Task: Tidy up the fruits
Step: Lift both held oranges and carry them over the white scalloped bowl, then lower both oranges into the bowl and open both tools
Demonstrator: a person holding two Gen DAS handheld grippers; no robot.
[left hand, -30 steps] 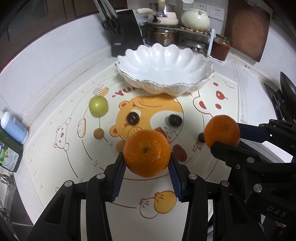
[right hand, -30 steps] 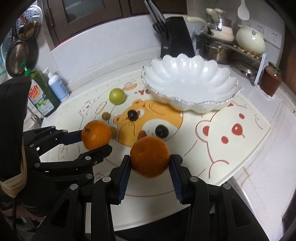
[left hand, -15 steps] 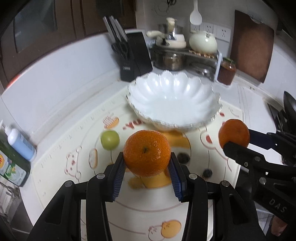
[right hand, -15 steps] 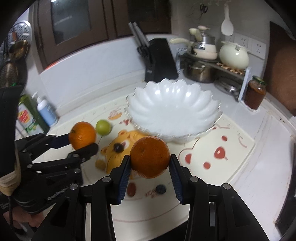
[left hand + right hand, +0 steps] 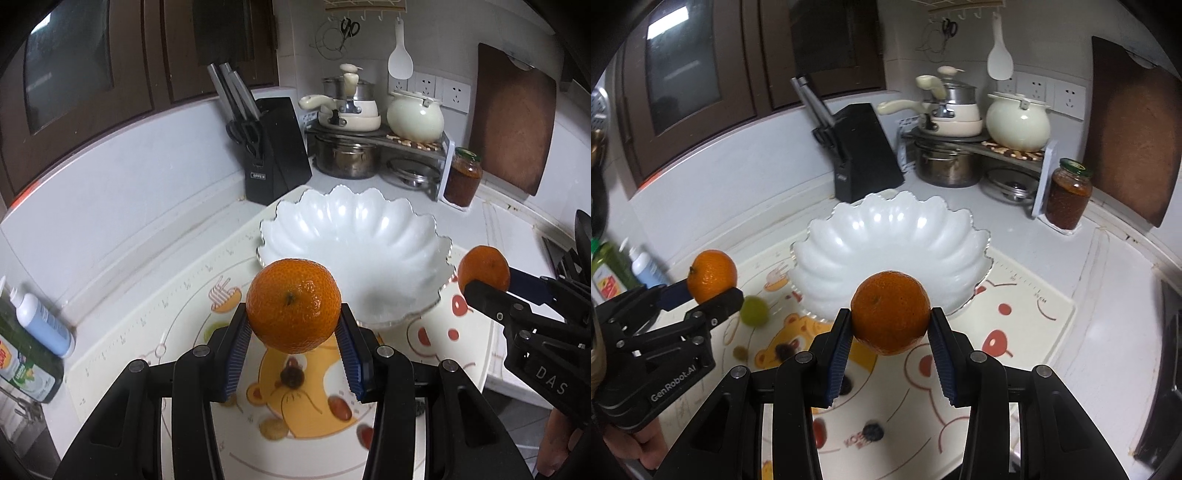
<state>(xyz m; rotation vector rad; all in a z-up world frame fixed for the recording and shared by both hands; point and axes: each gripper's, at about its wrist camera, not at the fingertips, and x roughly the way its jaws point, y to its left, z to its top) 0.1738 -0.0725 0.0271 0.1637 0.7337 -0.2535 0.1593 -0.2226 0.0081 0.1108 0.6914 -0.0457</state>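
Observation:
My left gripper (image 5: 293,334) is shut on an orange (image 5: 293,304) and holds it high above the mat, just short of the near rim of the empty white scalloped bowl (image 5: 354,240). My right gripper (image 5: 890,341) is shut on a second orange (image 5: 890,312), also raised before the bowl (image 5: 890,240). Each gripper shows in the other's view: the right one (image 5: 487,275) with its orange (image 5: 484,267), the left one (image 5: 713,284) with its orange (image 5: 713,275). A green fruit (image 5: 753,312) and small dark fruits (image 5: 291,376) lie on the bear-print mat (image 5: 1015,317).
A black knife block (image 5: 275,155) stands behind the bowl on the left. A rack with pots and a cream kettle (image 5: 415,116) and a red jar (image 5: 463,177) stand behind on the right. Soap bottles (image 5: 40,321) stand at the far left. A cutting board (image 5: 511,125) leans on the wall.
Both grippers have risen and moved forward toward the bowl, each still holding its orange. The fruits on the mat now lie lower in the views.

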